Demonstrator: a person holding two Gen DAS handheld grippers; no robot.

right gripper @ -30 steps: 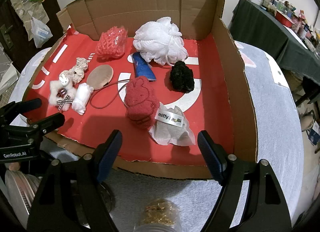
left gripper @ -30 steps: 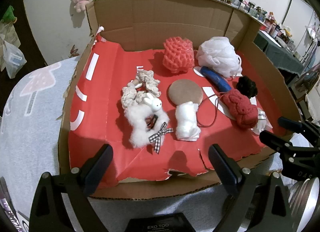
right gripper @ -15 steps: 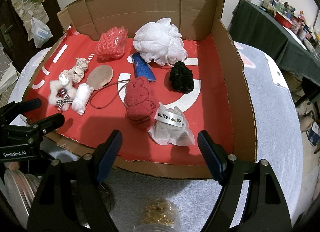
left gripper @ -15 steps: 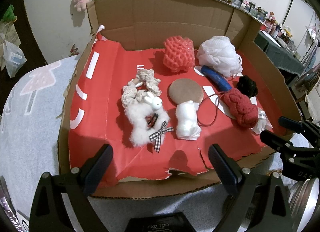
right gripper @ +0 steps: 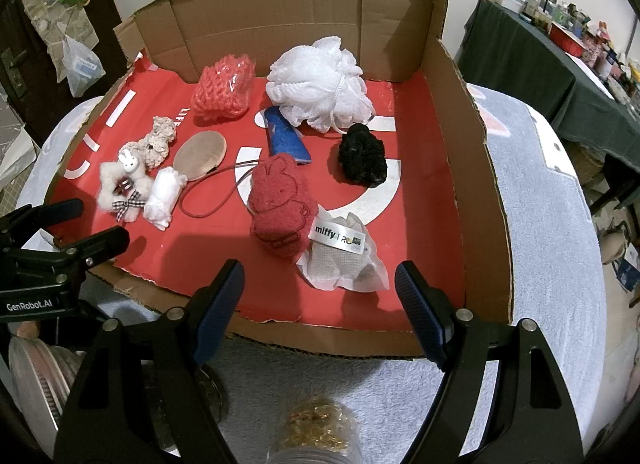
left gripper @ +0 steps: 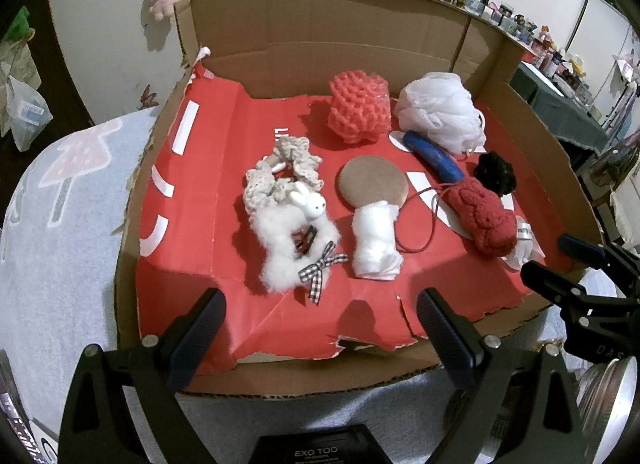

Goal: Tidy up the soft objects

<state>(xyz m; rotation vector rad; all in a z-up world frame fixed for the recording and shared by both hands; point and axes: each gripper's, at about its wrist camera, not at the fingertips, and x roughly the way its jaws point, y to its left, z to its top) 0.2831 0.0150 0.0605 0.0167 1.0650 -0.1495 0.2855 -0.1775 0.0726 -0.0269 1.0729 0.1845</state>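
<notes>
Red plush (right gripper: 278, 210) lies just ahead of right gripper (right gripper: 320, 296) — nearer it than left gripper (left gripper: 320, 328); both stand open, empty.

Grey cloth-covered table (right gripper: 552, 232) — cardboard tray (right gripper: 476, 184) lies on it.

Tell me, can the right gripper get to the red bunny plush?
Probably yes. The right gripper hovers with open jaws just outside the box's low front edge, and the red bunny plush lies close behind it with nothing on top.
</notes>
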